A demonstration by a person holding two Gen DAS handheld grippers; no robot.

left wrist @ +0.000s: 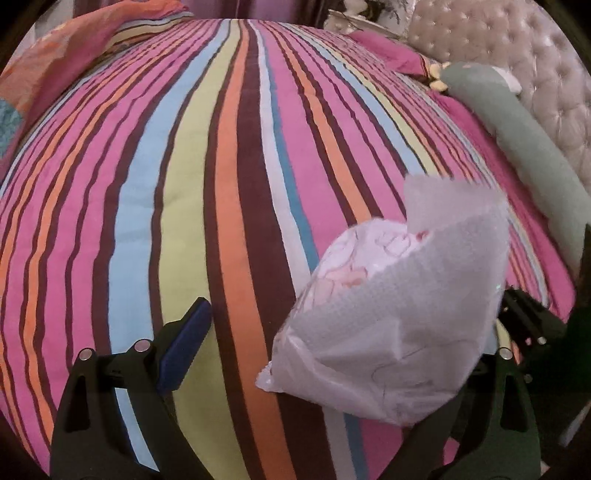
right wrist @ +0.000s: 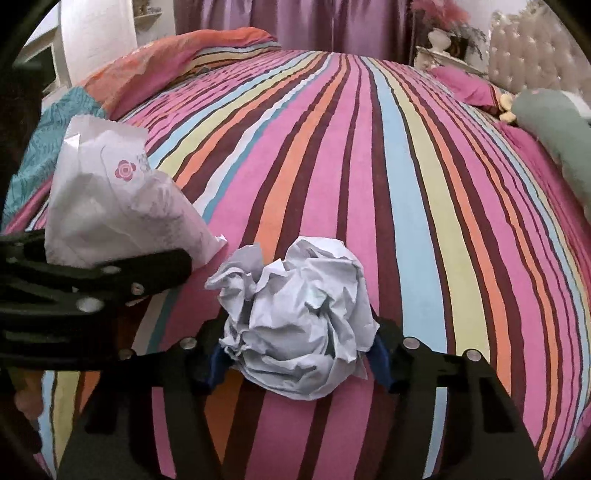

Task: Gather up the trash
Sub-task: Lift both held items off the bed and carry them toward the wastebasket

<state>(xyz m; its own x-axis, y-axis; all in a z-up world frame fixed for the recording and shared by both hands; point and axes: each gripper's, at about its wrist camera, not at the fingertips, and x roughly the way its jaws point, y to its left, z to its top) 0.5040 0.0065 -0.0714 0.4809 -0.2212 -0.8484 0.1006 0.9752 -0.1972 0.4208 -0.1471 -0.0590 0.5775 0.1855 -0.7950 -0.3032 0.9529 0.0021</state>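
Left fingers (left wrist: 184,347), nearest the lens: spread wide, the blue pad of the left-hand one in plain sight, nothing pressed between the two. White bag (left wrist: 399,321): thin and translucent, printed with a pink flower mark, mouth turned up, some pale scraps visible inside. It sits against my right-hand finger on this side. Whether it hangs from that finger or merely leans on it I cannot tell, since the bag covers the tip. Striped bedcover (left wrist: 221,184): pink, orange, blue, lime and brown bands, running under everything. Right fingers (right wrist: 380,360): closed onto the crumpled paper (right wrist: 295,317), one blue pad on each flank, the ball bulging above and below the pinch, and apparently lifted just off the cover. From this side the bag shows to the left of the paper, near it but apart. Far items, left to right: folded orange quilt (right wrist: 177,55), purple curtain (right wrist: 295,22), green bolster (left wrist: 517,147), tufted headboard (left wrist: 517,55). Step in hand, by my reckoning: one piece of trash picked up and on its way to the bag. Next move calls for carrying the ball leftward over the bag's mouth, keeping that mouth open and steady, then parting the right fingers so the paper drops in, not onto the bed.
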